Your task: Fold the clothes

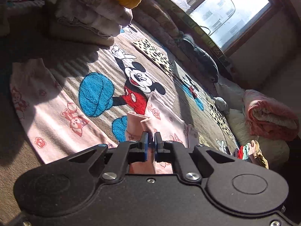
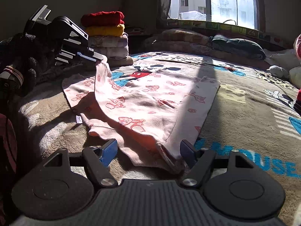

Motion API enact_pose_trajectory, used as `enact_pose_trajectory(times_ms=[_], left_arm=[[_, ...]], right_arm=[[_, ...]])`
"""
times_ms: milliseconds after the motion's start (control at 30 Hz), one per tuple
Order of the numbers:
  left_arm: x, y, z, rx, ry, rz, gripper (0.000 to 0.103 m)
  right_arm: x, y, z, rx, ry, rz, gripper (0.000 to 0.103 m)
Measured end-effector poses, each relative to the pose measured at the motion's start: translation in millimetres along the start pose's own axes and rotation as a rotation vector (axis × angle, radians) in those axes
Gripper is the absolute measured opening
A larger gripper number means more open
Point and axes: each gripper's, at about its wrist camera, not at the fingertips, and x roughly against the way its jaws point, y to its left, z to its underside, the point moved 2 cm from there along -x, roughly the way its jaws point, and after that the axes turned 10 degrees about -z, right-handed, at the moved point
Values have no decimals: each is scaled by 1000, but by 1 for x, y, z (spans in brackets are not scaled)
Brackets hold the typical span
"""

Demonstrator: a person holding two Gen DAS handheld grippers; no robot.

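Pink garment (image 2: 150, 101), printed with red cartoon animals, lies spread on the Mickey blanket (image 2: 244, 98). Left gripper (image 1: 150, 137) pinches one corner, lifted. Only the right view shows the right gripper (image 2: 148, 148) spread wide around the near hem, and the folded stack (image 2: 107, 35) behind the garment.

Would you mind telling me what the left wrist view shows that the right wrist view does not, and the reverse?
Only the left wrist view shows the left gripper close up, shut on a corner of the pink garment, plus a rolled pink blanket. Only the right wrist view shows the right gripper open around the garment's near edge, and a gloved hand. Both show the Mickey Mouse blanket and the folded stack.
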Motion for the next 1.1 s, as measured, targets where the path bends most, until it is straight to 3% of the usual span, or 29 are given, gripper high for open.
enact_pose_trajectory(times_ms=[200,333,533,1100], left_arm=[[-14,-51,-9,-32,-1,75,3],[-33,-86,-11,-73,-2,95,3],[-67,-124,-9,-113,5,105,3],[-146,-176,9,-238,13,41,3]], right_arm=[[1,-5,-1,-23,4,-14,72],[2,-9,-2,-47,3,-56,58],[3,-13,-1,-64,6,-74,56],[2,-32,-1,-169,-5,-113,56]])
